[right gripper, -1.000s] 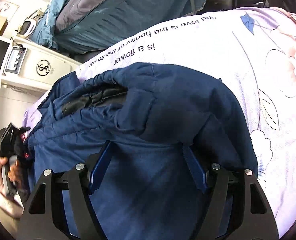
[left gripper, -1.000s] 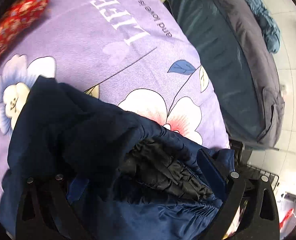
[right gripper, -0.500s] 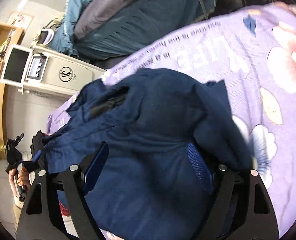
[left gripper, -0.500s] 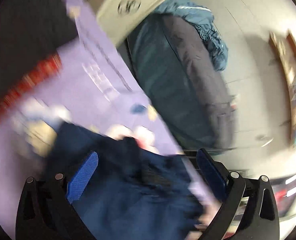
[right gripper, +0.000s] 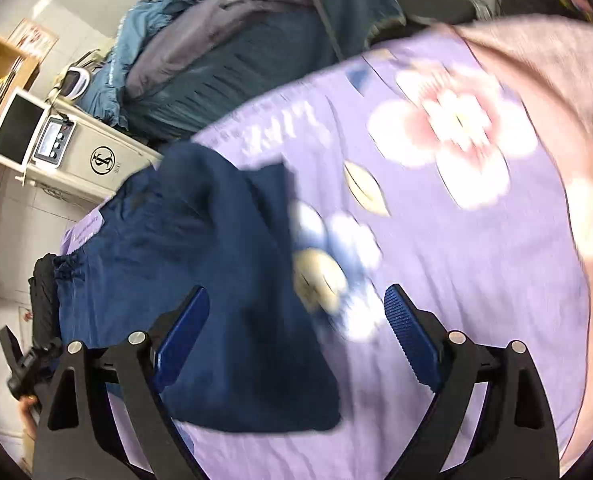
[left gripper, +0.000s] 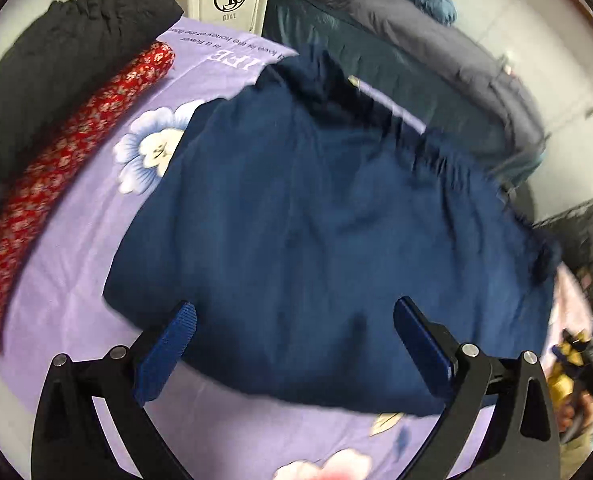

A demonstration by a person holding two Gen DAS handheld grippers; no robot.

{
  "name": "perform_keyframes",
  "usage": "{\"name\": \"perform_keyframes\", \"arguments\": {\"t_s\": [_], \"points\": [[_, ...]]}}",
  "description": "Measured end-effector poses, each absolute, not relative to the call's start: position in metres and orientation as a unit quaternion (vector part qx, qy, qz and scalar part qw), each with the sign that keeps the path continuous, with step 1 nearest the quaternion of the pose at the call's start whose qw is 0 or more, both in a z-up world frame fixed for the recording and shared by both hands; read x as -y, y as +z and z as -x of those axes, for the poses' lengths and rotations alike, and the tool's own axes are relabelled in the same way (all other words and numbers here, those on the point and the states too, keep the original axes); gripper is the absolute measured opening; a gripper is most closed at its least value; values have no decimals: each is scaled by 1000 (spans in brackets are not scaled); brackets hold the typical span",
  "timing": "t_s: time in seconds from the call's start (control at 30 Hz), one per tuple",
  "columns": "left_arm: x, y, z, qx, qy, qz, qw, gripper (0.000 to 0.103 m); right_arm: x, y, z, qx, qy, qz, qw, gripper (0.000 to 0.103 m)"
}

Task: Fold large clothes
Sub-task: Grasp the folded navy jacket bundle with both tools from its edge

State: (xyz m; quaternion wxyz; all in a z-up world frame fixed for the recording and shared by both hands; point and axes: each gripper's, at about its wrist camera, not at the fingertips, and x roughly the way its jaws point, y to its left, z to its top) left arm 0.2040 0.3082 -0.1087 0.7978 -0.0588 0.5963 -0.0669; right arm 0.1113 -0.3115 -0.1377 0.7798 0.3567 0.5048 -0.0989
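Pulled back and up from the navy jacket (left gripper: pixel 328 232), which now lies folded on the purple bedsheet (left gripper: pixel 76 280). Left gripper (left gripper: pixel 294 344) spread wide, holding nothing; right gripper (right gripper: pixel 296 332) opening, nothing pinched. Looks like fold finished, ready for smoothing.

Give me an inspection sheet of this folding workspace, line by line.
Surface: lilac flowered sheet, lettering at far end.
Job's things: navy padded jacket lies bunched on the sheet.
Clutter: red floral roll and black garment along one edge.
Grippers: left gripper open, holding nothing; right gripper jaws opening, nothing pinched.
Cables: nothing seen.
Surroundings: heap of teal and grey clothes, cream cabinet with a round logo.
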Motion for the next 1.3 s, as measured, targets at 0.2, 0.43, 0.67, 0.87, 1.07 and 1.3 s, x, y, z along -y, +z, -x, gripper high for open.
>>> {"name": "perform_keyframes", "arguments": {"t_s": [0.2, 0.43, 0.67, 0.87, 1.07, 1.3], "points": [[-295, -120, -199, -618, -61, 37, 783, 97, 292, -167, -105, -527, -33, -378, 761, 88], [-311, -107, -195, -618, -37, 58, 783, 97, 269, -200, -140, -545, 16, -365, 755, 88], [-331, -106, -183, -627, -7, 54, 777, 97, 273, -225, -170, -534, 72, -424, 728, 88], [-335, -102, -172, -630, -2, 46, 776, 97, 273, -239, -190, -525, 79, -457, 713, 88], [-335, -99, -173, -626, -3, 47, 778, 97, 262, -235, -200, -522, 77, -451, 720, 86], [-342, -78, -200, -600, -15, 33, 799, 97, 256, -234, -201, -528, 74, -439, 723, 83]]}}
